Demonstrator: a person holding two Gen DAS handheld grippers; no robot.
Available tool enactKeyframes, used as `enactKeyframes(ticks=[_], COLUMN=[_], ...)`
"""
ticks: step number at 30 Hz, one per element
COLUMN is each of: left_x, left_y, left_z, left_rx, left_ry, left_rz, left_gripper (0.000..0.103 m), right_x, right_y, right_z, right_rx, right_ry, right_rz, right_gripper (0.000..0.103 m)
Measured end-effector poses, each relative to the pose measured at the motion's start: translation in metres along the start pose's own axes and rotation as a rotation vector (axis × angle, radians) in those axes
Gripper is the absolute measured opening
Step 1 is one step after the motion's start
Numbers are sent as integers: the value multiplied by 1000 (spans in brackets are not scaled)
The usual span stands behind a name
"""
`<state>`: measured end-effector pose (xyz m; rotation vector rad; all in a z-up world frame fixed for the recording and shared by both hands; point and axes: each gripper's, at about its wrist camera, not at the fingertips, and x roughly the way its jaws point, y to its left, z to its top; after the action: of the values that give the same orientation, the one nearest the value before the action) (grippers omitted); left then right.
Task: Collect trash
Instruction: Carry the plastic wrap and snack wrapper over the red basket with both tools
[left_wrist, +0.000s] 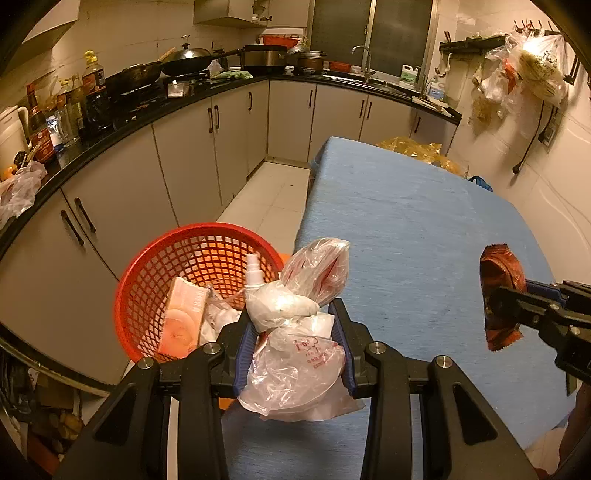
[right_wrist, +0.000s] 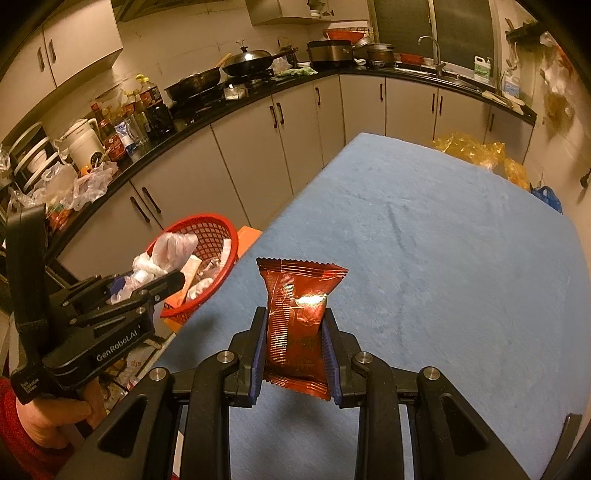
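Left wrist view showed the left gripper (left_wrist: 295, 328) clamped on a crumpled clear plastic bag (left_wrist: 295, 354) beside the red mesh plastic basket (left_wrist: 147, 280), while the right gripper (right_wrist: 295, 354) pinched a red foil snack packet (right_wrist: 295, 317) above the blue-clothed table (right_wrist: 443, 240).

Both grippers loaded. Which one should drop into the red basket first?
Left. The left gripper holds the plastic bag right beside the red basket; the right gripper, with the red snack packet, is farther over the table.

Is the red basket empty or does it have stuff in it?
It has stuff. Through the red basket rim you see a pink box, a white spray bottle and crumpled plastic.
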<state>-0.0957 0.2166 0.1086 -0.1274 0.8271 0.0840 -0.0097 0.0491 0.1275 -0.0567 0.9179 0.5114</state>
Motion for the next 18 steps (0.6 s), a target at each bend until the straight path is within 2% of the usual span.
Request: enactKeyframes(ticks=[18], left_x=[16], left_y=[58], left_z=[7], left_rx=[-16], left_ry=[25], left_rz=[22], left_gripper=[37], right_x=[38], right_y=[45], right_z=[27], right_rx=[-11], right_ry=[19], right_rz=[30], right_gripper=[30])
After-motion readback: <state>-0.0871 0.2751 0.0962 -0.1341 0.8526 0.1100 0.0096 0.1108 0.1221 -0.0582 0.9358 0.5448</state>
